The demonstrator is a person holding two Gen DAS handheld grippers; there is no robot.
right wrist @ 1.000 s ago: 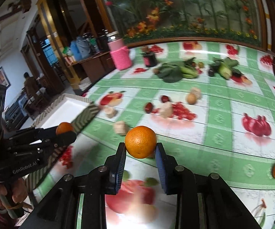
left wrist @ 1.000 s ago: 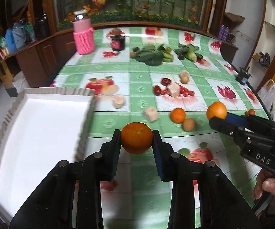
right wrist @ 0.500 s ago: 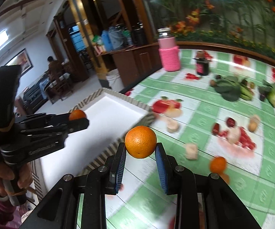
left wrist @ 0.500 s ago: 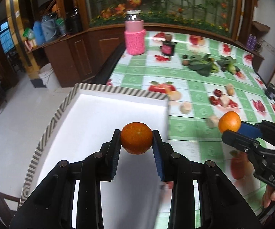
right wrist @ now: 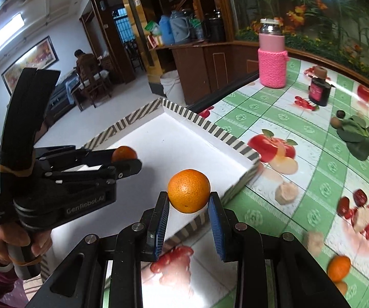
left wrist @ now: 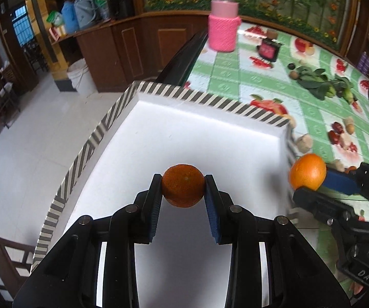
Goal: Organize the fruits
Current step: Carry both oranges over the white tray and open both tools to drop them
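The long table covered in a green-and-white checked cloth printed with fruit [right wrist: 281,128] is the largest thing. At its near corner sits the shallow white rectangular tray with a black-and-white striped rim [left wrist: 174,138], taken here as the landmark; its white floor shows bare.

The left gripper [left wrist: 183,188], black with blue-padded fingers, hangs over the near part of the tray's floor, its fingers clamped on either side of a round, darker orange mandarin [left wrist: 183,185]. In the right wrist view the same mandarin [right wrist: 123,153] shows above the tray's left half.

The right gripper [right wrist: 189,199], of the same build, is at the tray's right rim, its fingers pressed against a brighter round orange [right wrist: 189,190] held above that rim; from the left wrist view this orange [left wrist: 308,171] sits just outside the tray's right wall.

Beyond the tray's far side stands a jar in a pink knitted sleeve [right wrist: 272,59]. Off the tray's right, a small loose orange fruit [right wrist: 338,268] lies on the cloth, well apart from it.
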